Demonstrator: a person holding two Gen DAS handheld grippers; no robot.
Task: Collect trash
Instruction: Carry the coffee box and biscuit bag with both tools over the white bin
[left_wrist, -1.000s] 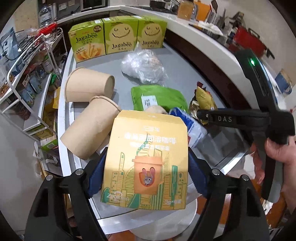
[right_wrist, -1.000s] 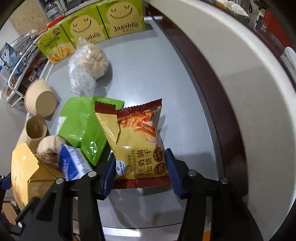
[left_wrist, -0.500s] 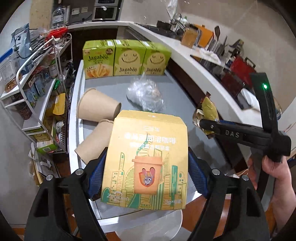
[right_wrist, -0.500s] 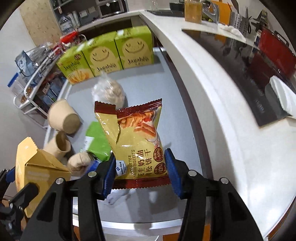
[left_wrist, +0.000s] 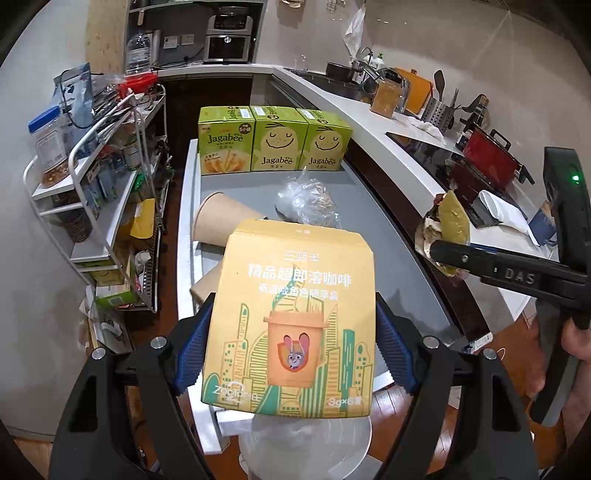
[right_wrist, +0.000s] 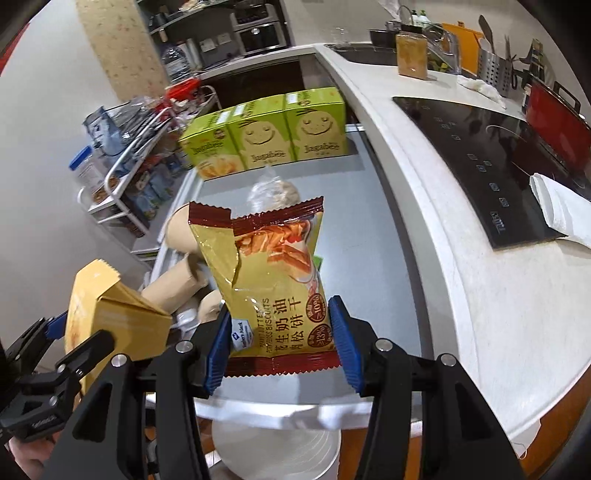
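Left wrist view: left gripper (left_wrist: 291, 360) clamped on a yellow coffee box (left_wrist: 291, 317), blue pads pressing both side panels, box held upright and clear of the grey table (left_wrist: 388, 258). Right wrist view: right gripper (right_wrist: 280, 341) closed on a biscuit wrapper (right_wrist: 277, 280), pinched across its lower end, torn top flopping open above.

Handling, as I judge it: the box looks empty and light, thin card that dents if squeezed hard; side panels near the base are the sensible hold, as now. The wrapper is glossy film, nearly weightless, slippery and limp; gripping low across the crimped seam seems safest, since the torn upper part would give nothing to hold.

A white round bin (left_wrist: 306, 446) shows below both grippers, off the table's near edge; likely the drop point.

Left on the table: two paper cups (left_wrist: 221, 225) on their sides, a crumpled clear plastic bag (left_wrist: 306, 199), three green Jagabee boxes (left_wrist: 273, 147) upright along the far edge. A crumpled brown wad (right_wrist: 212, 304) sits near the cups; a sliver of green packet (right_wrist: 318, 263) peeks from behind the wrapper.

Against a second ago: both grippers have risen and pulled back toward the near edge. Table items look smaller and farther. The green packet, in plain view then, is now mostly hidden behind the held items. Both grips unchanged.
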